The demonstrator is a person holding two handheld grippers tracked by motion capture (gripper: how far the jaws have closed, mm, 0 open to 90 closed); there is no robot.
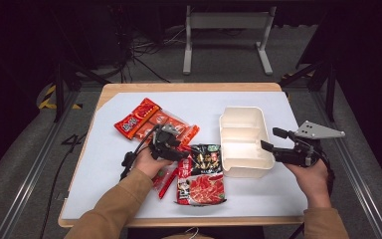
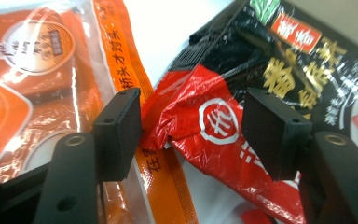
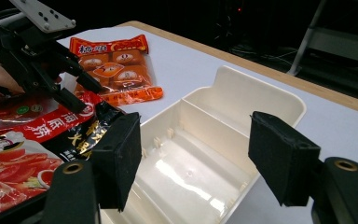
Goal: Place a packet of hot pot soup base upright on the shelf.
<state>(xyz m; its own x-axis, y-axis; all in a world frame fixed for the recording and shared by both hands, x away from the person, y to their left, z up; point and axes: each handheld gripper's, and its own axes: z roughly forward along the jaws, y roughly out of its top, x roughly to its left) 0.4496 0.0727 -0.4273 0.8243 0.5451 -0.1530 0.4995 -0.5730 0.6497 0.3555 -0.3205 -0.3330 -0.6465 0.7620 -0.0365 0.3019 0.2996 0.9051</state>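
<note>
Black jaws of the left tool [image 2: 191,135] stand wide around a crumpled red sachet [image 2: 205,130], seemingly poised to pinch it. Beside the black pouch [image 1: 201,174] on the counter [image 1: 109,149], the right tool [image 1: 276,142] gapes wide over the empty white box [image 1: 243,139], likely steadying it for loading.

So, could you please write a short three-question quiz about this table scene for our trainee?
1. True or false: the white tray already holds a packet.
2. Which packet lies nearer the tray: A) the orange packet, B) the black and red packet?
3. Fill in: the left gripper has its jaws ____ over the packets.

Key: 1 false, the tray is empty. 2 B. 3 open; the right gripper stands open by the tray too.
</note>
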